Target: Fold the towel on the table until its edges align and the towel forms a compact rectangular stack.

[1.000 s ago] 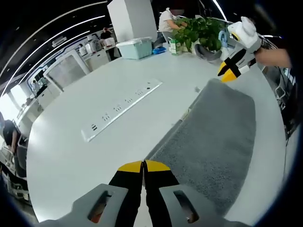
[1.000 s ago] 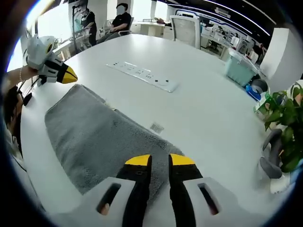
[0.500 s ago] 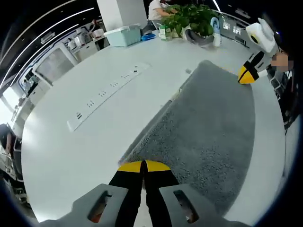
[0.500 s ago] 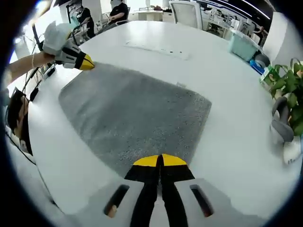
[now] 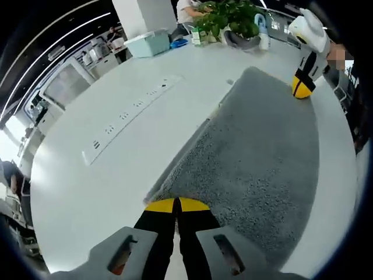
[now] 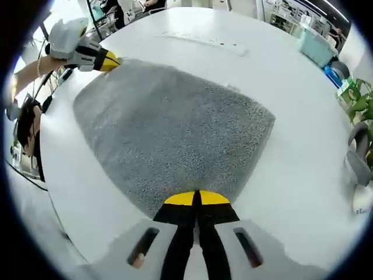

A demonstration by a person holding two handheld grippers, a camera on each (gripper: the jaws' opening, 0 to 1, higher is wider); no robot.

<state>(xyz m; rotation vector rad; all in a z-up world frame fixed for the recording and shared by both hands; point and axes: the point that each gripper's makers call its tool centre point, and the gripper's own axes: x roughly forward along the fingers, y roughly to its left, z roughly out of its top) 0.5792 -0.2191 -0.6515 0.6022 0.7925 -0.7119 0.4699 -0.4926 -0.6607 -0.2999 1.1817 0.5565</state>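
Observation:
A grey towel lies spread on the round white table, with a folded layer showing along its left edge. My left gripper is shut on the towel's near corner. In the left gripper view my right gripper rests at the towel's far right edge. In the right gripper view the towel stretches away from my right gripper, which is shut on its near edge. There the left gripper, held by a hand, pinches the far left corner.
A white power strip lies on the table left of the towel; it appears beyond the towel as the power strip. A teal bin and potted plants stand at the far edge. The table's rim runs close to the towel's right side.
The right gripper's jaws have shut and it has come down from above the table onto the towel's edge. The towel now lies wider. The left gripper stays shut at its corner.

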